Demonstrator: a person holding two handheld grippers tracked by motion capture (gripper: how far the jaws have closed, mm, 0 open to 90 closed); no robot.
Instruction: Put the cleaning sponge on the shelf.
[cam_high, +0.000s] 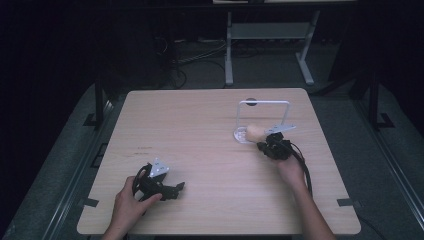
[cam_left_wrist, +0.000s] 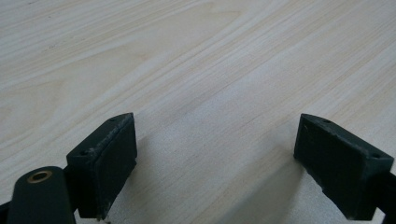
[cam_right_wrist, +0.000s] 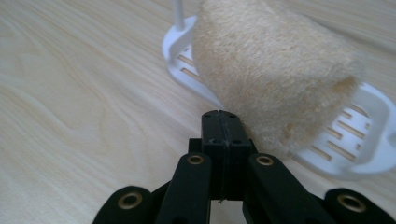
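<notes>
Beige sponge (cam_right_wrist: 275, 70) over white slotted tray (cam_right_wrist: 369, 135), wire frame (cam_high: 263, 103) behind

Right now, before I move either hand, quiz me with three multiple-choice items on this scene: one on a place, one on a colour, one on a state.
1. Where does the white rack stand on the table?
A. far right part
B. near left corner
C. dead centre

2. What colour is the fuzzy piece by the right gripper?
A. blue
B. beige
C. black

3. How do the left gripper's jaws stand?
A. pressed together
B. clamped on a cloth
C. wide apart over bare wood

Answers:
1 A: the high view shows its frame right of centre, towards the far edge.
2 B: the right gripper view shows pale tan fibres.
3 C: the left gripper view shows a broad gap between them.
</notes>
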